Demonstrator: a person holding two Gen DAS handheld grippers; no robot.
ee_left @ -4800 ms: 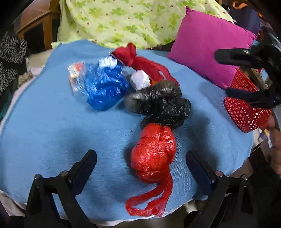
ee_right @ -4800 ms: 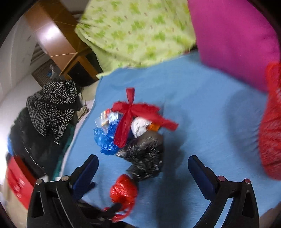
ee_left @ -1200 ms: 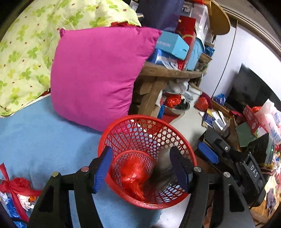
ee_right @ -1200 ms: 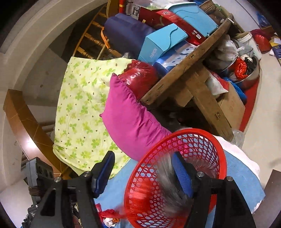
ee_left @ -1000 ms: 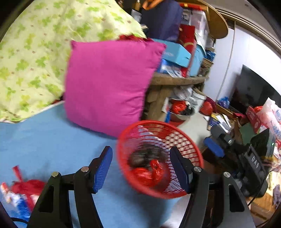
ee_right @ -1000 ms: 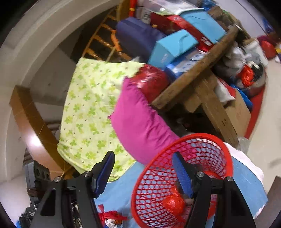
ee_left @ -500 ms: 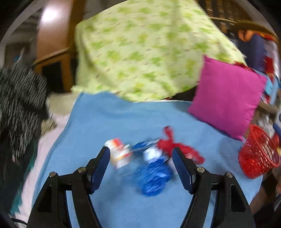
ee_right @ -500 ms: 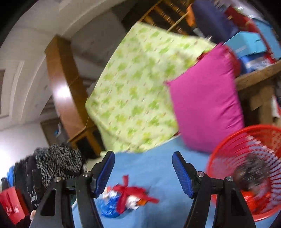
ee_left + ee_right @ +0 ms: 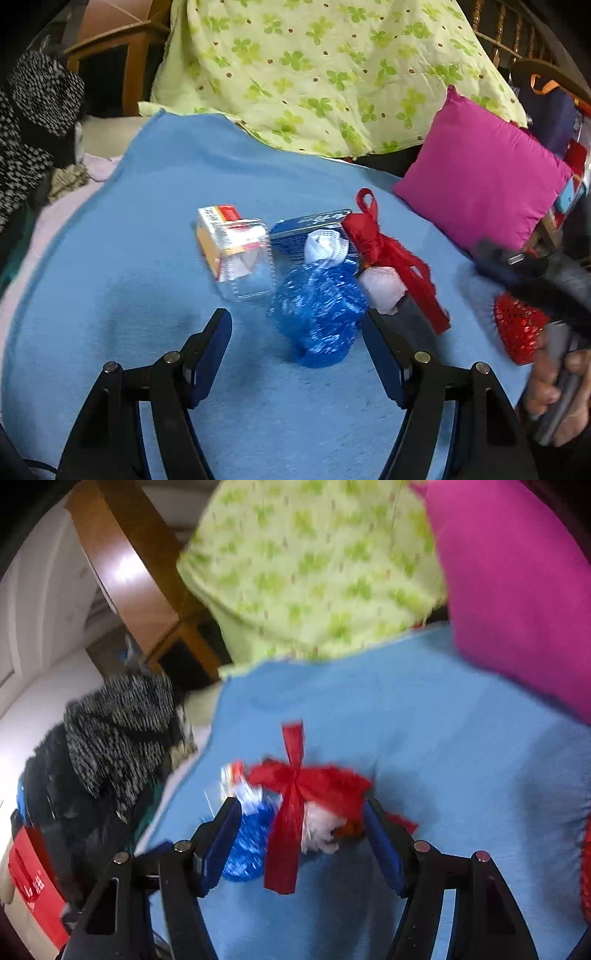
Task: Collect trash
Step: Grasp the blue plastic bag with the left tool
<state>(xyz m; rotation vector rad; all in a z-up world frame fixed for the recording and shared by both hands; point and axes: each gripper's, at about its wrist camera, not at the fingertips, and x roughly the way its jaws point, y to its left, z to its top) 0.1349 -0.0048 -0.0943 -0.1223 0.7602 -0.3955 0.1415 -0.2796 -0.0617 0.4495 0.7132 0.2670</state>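
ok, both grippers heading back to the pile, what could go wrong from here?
1. The blue bag, white wad, red ribbon bag and clear box lie touching, so the open left gripper may drag a neighbour along.
2. The open right gripper frames the same cluster, so the two could collide.
3. The ribbon's loose tails could snag a finger or trail outside the red basket.

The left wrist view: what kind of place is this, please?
Probably a cluttered bedroom or living room at home: a blue blanket over a bed or couch, a magenta square cushion, and a green clover-print quilt.
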